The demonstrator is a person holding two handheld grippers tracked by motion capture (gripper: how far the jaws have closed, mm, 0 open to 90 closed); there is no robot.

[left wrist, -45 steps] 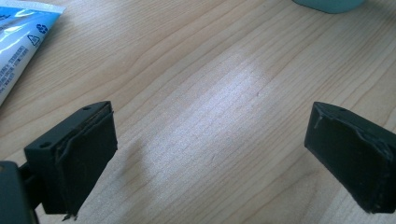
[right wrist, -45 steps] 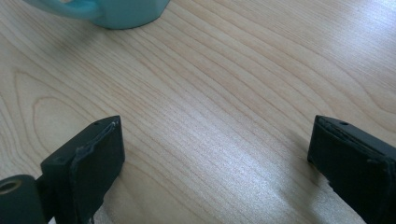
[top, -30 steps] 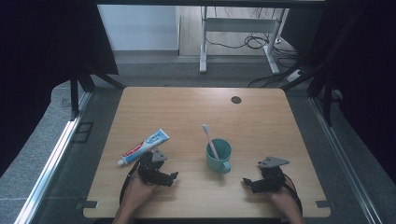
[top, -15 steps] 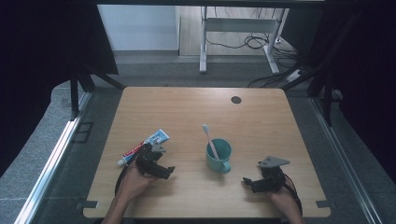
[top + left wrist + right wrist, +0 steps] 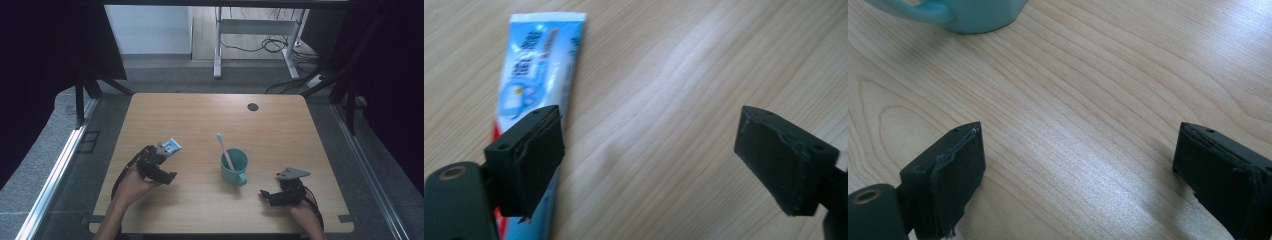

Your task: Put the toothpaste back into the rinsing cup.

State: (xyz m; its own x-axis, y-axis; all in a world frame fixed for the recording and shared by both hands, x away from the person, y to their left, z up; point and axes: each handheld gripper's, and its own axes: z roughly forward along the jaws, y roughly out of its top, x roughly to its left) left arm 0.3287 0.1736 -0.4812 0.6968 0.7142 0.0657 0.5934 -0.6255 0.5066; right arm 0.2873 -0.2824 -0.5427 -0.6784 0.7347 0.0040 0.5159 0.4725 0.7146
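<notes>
high view shows the left tool now over the toothpaste tube, having moved up the desk from just below it a second ago; only the tube's far end pokes out past it. left gripper view has the jaws spread wide, one over the tube's side, the tube lying flat and not yet between them. the grasp looks close. the right tool rests wide open near the teal mug holding a toothbrush.
</notes>
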